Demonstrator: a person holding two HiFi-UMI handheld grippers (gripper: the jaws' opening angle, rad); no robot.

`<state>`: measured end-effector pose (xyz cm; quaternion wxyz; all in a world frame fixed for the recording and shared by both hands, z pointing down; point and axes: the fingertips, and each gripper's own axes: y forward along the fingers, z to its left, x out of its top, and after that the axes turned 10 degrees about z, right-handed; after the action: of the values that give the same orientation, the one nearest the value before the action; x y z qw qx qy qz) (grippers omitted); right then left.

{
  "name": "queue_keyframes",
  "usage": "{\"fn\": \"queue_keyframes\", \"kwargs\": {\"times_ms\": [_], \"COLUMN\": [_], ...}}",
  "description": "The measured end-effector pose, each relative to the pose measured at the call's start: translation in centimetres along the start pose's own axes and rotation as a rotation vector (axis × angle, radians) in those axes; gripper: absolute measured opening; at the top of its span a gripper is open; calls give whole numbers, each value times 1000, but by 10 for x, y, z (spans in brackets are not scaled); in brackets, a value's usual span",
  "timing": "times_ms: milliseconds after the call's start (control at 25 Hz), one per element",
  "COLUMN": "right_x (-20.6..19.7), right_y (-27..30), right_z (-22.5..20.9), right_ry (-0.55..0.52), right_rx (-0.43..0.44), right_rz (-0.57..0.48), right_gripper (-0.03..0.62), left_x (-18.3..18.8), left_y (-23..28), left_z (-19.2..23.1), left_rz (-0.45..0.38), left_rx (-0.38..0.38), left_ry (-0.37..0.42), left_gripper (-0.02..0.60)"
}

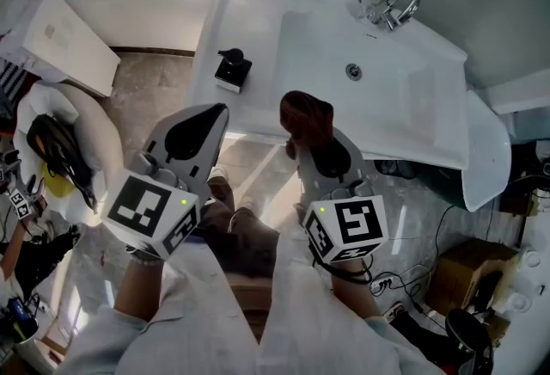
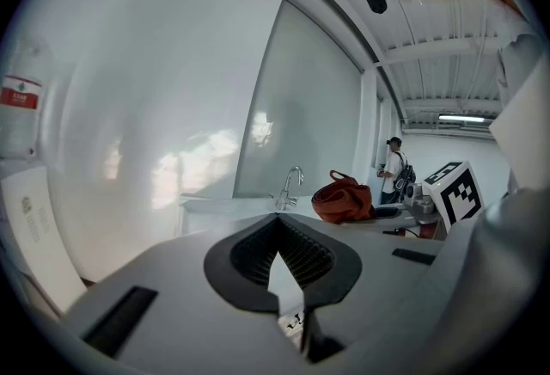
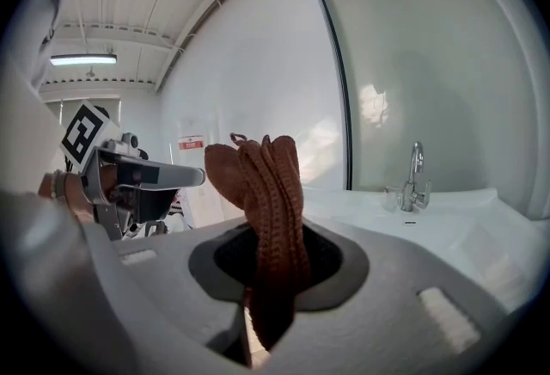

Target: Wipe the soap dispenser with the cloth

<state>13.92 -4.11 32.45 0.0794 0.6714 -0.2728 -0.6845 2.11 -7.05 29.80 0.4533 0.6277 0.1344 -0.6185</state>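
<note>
The soap dispenser (image 1: 232,70), dark and square-based with a pump on top, stands on the left shelf of the white sink (image 1: 258,12), near its front edge. We hold both grippers short of that edge, over the floor, touching nothing on the sink. The right gripper (image 1: 302,134) is clamped on the cloth (image 1: 307,115), a reddish-brown knitted wad that sticks up past its jaws and, in the right gripper view, covers the middle of our sight. The left gripper (image 1: 210,117) points toward the dispenser with its jaws closed on nothing. Further back sit the drain (image 1: 353,70) and the tap (image 1: 395,5). Low to the right, a cardboard box (image 1: 468,266) stands among cables.
</note>
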Motion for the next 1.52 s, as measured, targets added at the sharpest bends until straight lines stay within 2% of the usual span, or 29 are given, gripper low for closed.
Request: {"fn": "queue_keyframes", "kwargs": {"times_ms": [240, 520, 840, 1520], "right_x": [-7, -3, 14, 36], "right_y": [-38, -61, -65, -59], "right_z": [-2, 7, 23, 40], "right_ry": [-2, -20, -13, 1], "right_rx": [9, 40, 49, 11], "right_rz": [-41, -73, -114, -167], "right_gripper": [84, 84, 84, 83], "left_x": [0, 1, 6, 16], "left_y": [-16, -36, -49, -54], "left_z": [-40, -65, -60, -43], "left_rz": [-24, -47, -59, -64], "left_rx": [15, 45, 47, -34], "left_ry": [29, 46, 46, 69], "left_gripper": [5, 5, 5, 5]}}
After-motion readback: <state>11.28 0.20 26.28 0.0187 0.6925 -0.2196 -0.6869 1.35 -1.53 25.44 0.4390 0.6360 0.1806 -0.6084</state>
